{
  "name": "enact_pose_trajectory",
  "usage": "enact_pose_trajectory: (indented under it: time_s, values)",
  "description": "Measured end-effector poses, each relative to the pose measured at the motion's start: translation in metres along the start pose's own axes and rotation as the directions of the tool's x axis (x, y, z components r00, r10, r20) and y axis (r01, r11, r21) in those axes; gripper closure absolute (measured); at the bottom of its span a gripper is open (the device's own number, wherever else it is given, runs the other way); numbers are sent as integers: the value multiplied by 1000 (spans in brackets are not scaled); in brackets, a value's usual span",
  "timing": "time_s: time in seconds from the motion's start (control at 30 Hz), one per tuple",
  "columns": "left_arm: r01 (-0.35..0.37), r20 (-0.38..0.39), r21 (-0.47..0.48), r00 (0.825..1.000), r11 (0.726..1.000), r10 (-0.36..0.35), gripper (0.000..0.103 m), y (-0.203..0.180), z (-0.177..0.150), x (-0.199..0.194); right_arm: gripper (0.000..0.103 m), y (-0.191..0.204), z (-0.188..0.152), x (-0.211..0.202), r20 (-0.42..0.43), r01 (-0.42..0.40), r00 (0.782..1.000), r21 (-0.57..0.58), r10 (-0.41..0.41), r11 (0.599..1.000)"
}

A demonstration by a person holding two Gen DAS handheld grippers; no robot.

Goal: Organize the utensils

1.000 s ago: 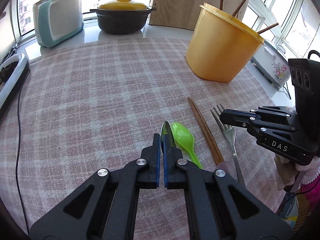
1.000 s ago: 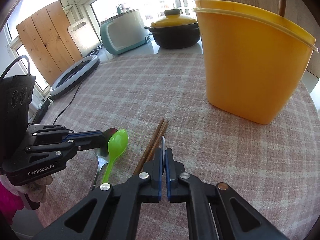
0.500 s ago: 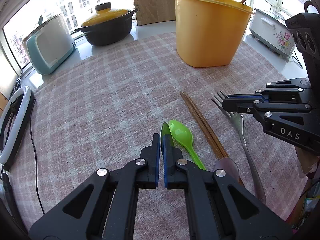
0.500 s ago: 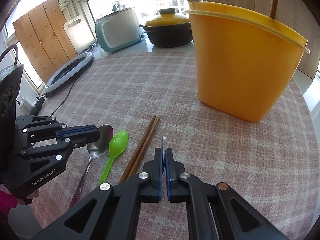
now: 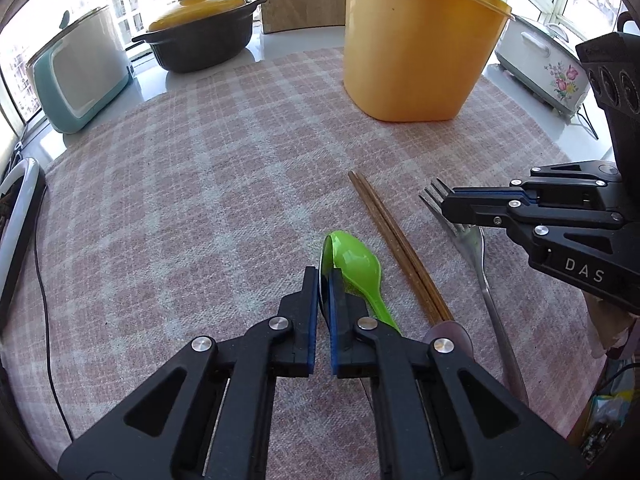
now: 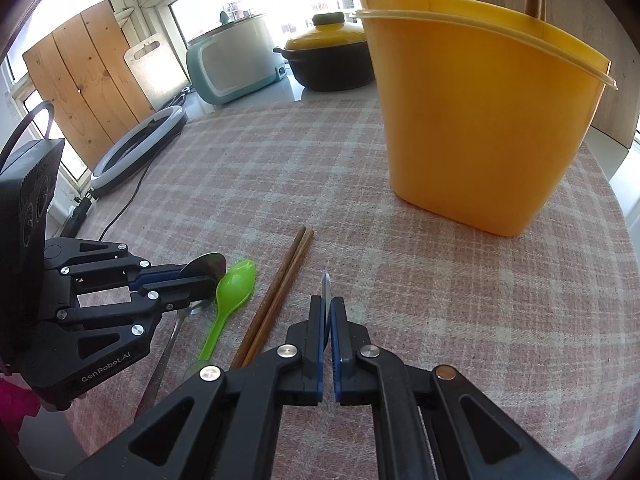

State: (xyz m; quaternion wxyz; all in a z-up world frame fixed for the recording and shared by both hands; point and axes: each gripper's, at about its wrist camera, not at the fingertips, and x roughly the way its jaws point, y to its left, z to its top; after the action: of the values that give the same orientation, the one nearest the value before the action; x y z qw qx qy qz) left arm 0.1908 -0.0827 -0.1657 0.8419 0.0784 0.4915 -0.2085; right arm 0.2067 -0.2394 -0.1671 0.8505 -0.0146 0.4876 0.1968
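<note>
My left gripper (image 5: 323, 276) is shut on the bowl of a metal spoon (image 6: 202, 266), held above the checked cloth; its handle hangs down behind. My right gripper (image 6: 327, 304) is shut on a metal fork (image 5: 468, 232), tines forward, also held off the cloth. A green plastic spoon (image 5: 356, 268) and a pair of brown chopsticks (image 5: 394, 240) lie on the cloth between the two grippers. The yellow utensil bucket (image 6: 480, 120) stands ahead with chopsticks and wooden handles in it.
A black pot with a yellow lid (image 5: 200, 36), a teal cooker (image 5: 76, 80) and a flowered cooker (image 5: 548, 68) stand at the back. A ring light (image 6: 136, 148) and its cable lie at the cloth's left edge. Wooden boards (image 6: 80, 80) lean by the window.
Both grippers have risen and moved toward the yellow bucket, each carrying its utensil. The green spoon and chopsticks stay on the cloth.
</note>
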Motion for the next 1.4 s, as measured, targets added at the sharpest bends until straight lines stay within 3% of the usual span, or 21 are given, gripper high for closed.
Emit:
enact_pose_trajectory:
  time_s: [0.13, 0.33, 0.6, 0.93, 1.17, 1.4]
  values:
    - [23, 25, -19, 999, 1000, -22, 103, 4, 2, -12, 103, -3, 0, -2, 5, -13, 1000, 16, 13, 1000]
    - [59, 119, -36, 991, 998, -54, 103, 12, 11, -53, 103, -1, 2, -34, 80, -29, 996, 14, 28, 999]
    - [97, 266, -40, 960, 994, -83, 103, 19, 40, -110, 103, 7, 10, -90, 233, 17, 972, -30, -10, 999]
    - [116, 398, 4, 911, 993, -108, 103, 8, 86, -154, 103, 6, 26, -160, 439, 113, 894, -36, -85, 993]
    - [129, 450, 17, 885, 991, -123, 103, 0, 119, -166, 103, -4, 41, -199, 524, 142, 844, -15, -113, 990]
    - [155, 489, -3, 862, 988, -134, 103, -2, 158, -169, 103, -23, 55, -232, 592, 216, 783, 31, -192, 976]
